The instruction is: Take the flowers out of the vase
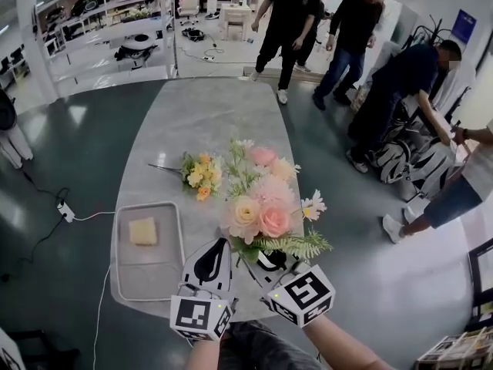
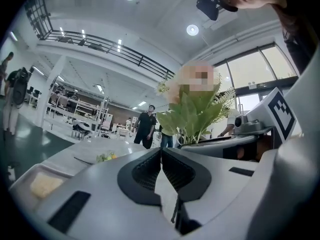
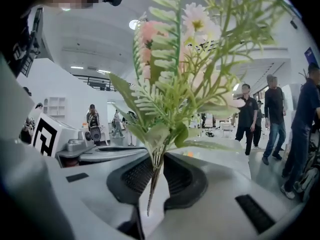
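Right gripper (image 3: 153,170) pinches bouquet (image 1: 260,206) stems, lower centre. Light, floppy, likely top-heavy: hold low on bundled stems. Left gripper (image 2: 161,153) jaws together, empty.

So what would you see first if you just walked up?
The big bunch of pink and peach flowers with green fern leaves jumps out first, its stem pinched in the right hand-held gripper over the grey oval table. Beyond it a sprig of yellow flowers lies on the table, and a pale yellow block sits in a grey tray at left.
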`<act>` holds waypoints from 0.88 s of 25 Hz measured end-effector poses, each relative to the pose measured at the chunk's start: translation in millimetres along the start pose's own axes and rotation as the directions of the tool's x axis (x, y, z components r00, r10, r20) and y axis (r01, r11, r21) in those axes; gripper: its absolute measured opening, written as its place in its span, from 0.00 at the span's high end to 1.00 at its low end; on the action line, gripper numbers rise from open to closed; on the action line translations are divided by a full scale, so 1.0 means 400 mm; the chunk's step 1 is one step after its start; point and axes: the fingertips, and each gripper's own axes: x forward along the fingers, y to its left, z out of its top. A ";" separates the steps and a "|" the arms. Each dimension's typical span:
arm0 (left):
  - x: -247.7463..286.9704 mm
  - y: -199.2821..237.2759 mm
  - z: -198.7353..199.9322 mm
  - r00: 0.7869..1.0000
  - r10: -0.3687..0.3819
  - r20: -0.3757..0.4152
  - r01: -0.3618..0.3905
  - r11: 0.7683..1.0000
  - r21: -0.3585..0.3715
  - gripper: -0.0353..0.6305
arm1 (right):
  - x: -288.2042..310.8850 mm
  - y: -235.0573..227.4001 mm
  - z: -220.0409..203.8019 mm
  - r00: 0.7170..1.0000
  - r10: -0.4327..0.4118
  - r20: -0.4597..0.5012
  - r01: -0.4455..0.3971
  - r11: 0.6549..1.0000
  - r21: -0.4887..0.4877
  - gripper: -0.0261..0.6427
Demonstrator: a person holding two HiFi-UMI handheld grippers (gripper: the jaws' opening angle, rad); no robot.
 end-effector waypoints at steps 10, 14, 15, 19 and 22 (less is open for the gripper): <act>-0.030 -0.019 -0.048 0.999 0.009 -0.042 -0.009 1.000 -0.002 0.92 | -0.021 0.027 -0.079 0.997 0.027 -0.072 -0.024 0.998 0.050 0.85; -0.035 -0.021 -0.056 0.999 0.009 -0.052 -0.009 1.000 0.003 0.92 | -0.020 0.029 -0.088 0.996 0.035 -0.081 -0.030 0.998 0.063 0.85; -0.037 -0.022 -0.059 0.999 0.008 -0.054 -0.008 1.000 0.004 0.92 | -0.019 0.031 -0.091 0.996 0.038 -0.083 -0.033 0.997 0.066 0.85; -0.040 -0.030 -0.072 0.998 0.003 -0.060 -0.003 1.000 0.004 0.92 | -0.025 0.036 -0.109 0.994 0.050 -0.096 -0.043 0.996 0.078 0.85; -0.036 -0.036 -0.074 0.998 -0.001 -0.067 0.001 1.000 0.009 0.92 | -0.027 0.034 -0.117 0.993 0.055 -0.105 -0.046 0.995 0.084 0.85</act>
